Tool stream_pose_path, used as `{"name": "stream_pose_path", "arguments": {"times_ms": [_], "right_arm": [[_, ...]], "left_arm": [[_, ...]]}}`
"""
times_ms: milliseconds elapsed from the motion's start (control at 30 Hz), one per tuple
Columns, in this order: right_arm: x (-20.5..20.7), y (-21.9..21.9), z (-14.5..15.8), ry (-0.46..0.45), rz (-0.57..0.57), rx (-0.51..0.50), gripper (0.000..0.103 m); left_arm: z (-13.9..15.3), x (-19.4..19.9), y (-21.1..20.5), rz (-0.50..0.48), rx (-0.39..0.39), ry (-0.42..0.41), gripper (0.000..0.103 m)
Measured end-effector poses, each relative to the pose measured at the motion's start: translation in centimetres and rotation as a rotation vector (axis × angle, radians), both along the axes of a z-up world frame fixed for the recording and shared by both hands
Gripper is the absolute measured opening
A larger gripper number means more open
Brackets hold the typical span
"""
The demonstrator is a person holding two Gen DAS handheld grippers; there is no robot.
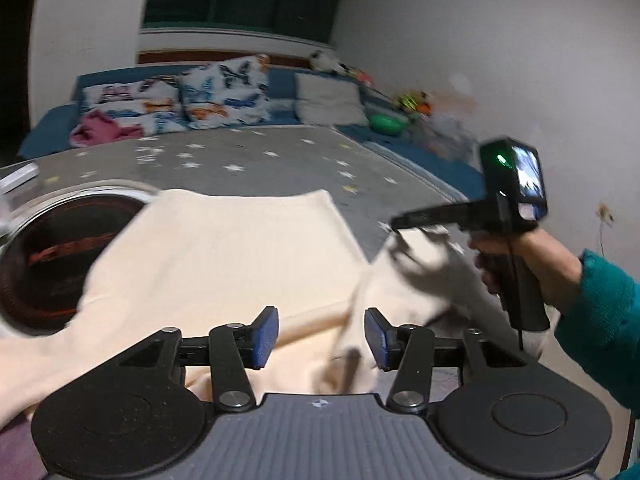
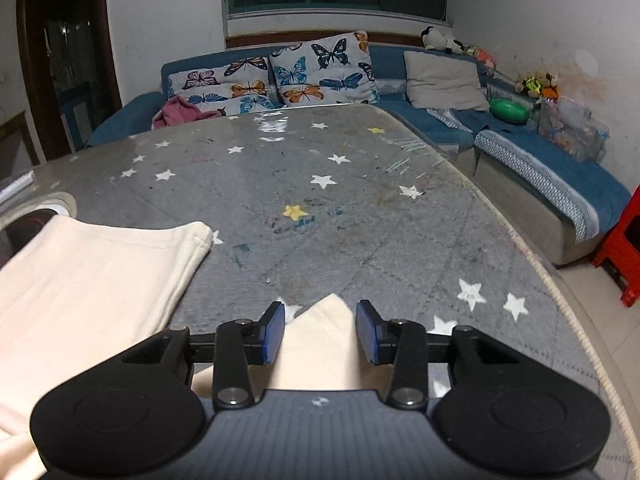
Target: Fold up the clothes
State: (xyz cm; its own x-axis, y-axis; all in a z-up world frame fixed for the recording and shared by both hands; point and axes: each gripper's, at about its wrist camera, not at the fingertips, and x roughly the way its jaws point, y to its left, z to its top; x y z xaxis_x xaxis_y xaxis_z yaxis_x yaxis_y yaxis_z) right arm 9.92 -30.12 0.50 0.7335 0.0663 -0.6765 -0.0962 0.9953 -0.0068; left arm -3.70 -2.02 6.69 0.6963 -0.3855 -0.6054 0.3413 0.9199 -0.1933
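- Cream garment [image 1: 224, 256]: my landmark. It lies spread over the near part of the grey star-printed tabletop [image 2: 360, 184], its far hem straight and flat; the side nearest me is bunched and lifted. From the right wrist view, one squared corner of it [image 2: 188, 236] rests flat on the tabletop.
- Left gripper [image 1: 322, 338]: my jaws stand apart just above the near edge of the garment, with a rumpled ridge of cloth between them. The blue pads [image 1: 267, 338] do not appear to press the cloth, so I read these jaws as released, poised to take that ridge.
- Right gripper [image 2: 320, 332]: to the right of the garment's flat part. In the right wrist view my jaws are parted, and a pointed flap of the cream cloth [image 2: 320, 344] shows between the pads, without visible contact. In the left wrist view the same tool, blurred by motion, sits over a raised bunch of cloth [image 1: 420, 272]; whether that bunch hangs from it I cannot tell.
- Hand [image 1: 532, 264]: a teal sleeve and hand hold the right gripper's pistol handle, right of the garment.
- Why so held: I judge that both tools sit at the garment's near-right side to lift a sleeve or edge over the flat body.
- Round dark dish [image 1: 52, 256]: left of the garment, partly covered by its edge.
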Motion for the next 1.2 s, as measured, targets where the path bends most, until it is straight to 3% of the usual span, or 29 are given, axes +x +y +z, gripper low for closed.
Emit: {"name": "stream_pose_path", "arguments": {"times_ms": [133,167,233,333,500,667,900,1067,1200], "right_arm": [[0.1,0.0,0.2,0.000,0.022,0.004,0.012],[0.0,-0.1,0.4,-0.002,0.029,0.011,0.010],[-0.1,-0.3,0.7,-0.006,0.042,0.028,0.006],[-0.7,-0.7,1.7,-0.044,0.044,0.054,0.005],[-2.6,-3.0,4.5,-0.131,0.012,0.155,0.005],[-7.3,-7.4,6.3,-0.208,-0.075,0.247,0.005],[-11.4,-11.1,4.4,-0.152,-0.236,0.159,0.011],[-12.9,-10.7,4.8,-0.163,-0.205,0.177,0.018],[-12.2,-9.2,3.8,-0.116,-0.133,0.158,0.025]], "left_arm": [[-1.4,0.7,-1.4,-0.026,0.030,0.040,0.050],[-1.8,0.7,-1.6,-0.036,0.039,0.044,0.050],[-2.5,0.9,-2.1,-0.058,0.053,0.051,0.022],[-3.2,0.9,-2.7,-0.094,0.044,0.063,0.011],[-2.5,-0.6,-3.1,-0.187,-0.023,0.005,0.010],[-2.9,-2.9,-4.2,-0.321,-0.024,-0.023,0.011],[-4.4,-4.5,-6.2,-0.470,-0.002,0.041,0.012],[-3.7,-4.5,-5.9,-0.451,-0.012,0.014,0.015],[-2.5,-2.8,-4.3,-0.342,-0.016,-0.020,0.031]]}}
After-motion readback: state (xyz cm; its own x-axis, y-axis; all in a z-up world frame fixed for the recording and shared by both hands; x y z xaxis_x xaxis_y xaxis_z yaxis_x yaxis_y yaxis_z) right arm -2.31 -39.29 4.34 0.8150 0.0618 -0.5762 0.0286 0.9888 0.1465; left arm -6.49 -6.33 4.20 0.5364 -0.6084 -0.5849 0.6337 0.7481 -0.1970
